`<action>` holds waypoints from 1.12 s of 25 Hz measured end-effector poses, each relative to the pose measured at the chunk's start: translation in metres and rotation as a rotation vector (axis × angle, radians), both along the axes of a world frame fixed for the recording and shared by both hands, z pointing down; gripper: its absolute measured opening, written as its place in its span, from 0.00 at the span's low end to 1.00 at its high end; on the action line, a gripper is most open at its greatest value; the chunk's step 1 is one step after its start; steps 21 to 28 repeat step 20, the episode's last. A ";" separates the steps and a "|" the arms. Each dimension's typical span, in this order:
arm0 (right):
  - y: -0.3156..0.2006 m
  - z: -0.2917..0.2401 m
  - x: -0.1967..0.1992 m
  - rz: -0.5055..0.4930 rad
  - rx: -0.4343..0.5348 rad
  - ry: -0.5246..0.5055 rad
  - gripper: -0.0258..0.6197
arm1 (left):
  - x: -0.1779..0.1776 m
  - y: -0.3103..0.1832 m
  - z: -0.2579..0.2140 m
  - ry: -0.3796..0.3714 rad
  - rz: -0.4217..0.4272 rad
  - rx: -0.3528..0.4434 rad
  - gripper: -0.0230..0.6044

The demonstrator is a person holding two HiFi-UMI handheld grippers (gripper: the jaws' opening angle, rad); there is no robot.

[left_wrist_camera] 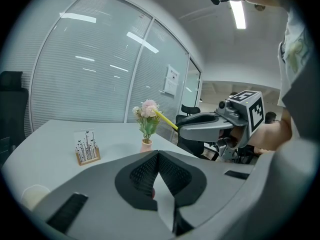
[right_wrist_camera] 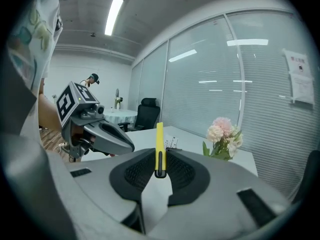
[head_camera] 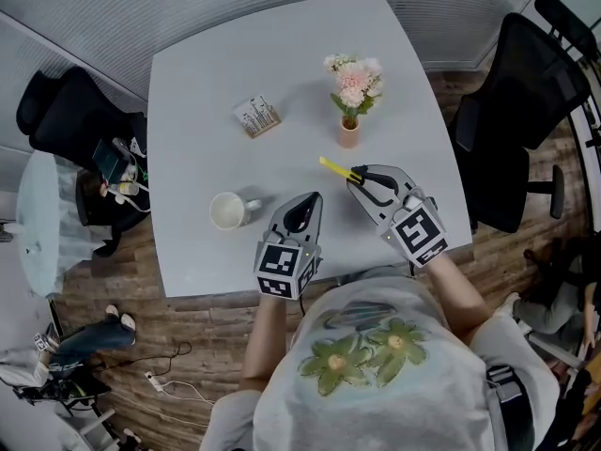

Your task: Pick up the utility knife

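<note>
The utility knife (head_camera: pixel 336 168) is a slim yellow one with a black slider. My right gripper (head_camera: pixel 360 180) is shut on its rear end and holds it in the air above the white table (head_camera: pixel 216 73), blade end toward the flowers. In the right gripper view the knife (right_wrist_camera: pixel 159 149) stands upright between the pads. My left gripper (head_camera: pixel 302 212) hovers over the table's near edge, left of the right one, jaws shut with nothing in them. The left gripper view shows the right gripper (left_wrist_camera: pixel 200 126) with the knife (left_wrist_camera: pixel 167 121) sticking out of it.
A white mug (head_camera: pixel 228 211) sits just left of the left gripper. A small pot of pink flowers (head_camera: pixel 351 101) stands beyond the knife, and a wooden card holder (head_camera: pixel 257 116) lies further left. Black office chairs (head_camera: pixel 526 83) (head_camera: pixel 66 111) flank the table.
</note>
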State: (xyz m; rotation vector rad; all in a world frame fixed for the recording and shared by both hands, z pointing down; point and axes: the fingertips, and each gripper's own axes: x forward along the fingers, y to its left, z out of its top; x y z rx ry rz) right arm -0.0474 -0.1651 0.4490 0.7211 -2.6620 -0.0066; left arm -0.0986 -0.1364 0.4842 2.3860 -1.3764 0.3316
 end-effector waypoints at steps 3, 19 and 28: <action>0.001 -0.010 -0.003 -0.001 0.019 -0.022 0.15 | 0.001 0.001 -0.003 0.003 0.003 0.006 0.04; 0.006 -0.030 -0.008 -0.012 0.051 -0.062 0.15 | 0.004 0.004 -0.017 0.017 0.000 0.039 0.04; 0.007 -0.030 -0.008 -0.012 0.051 -0.064 0.15 | 0.004 0.004 -0.017 0.017 0.000 0.039 0.04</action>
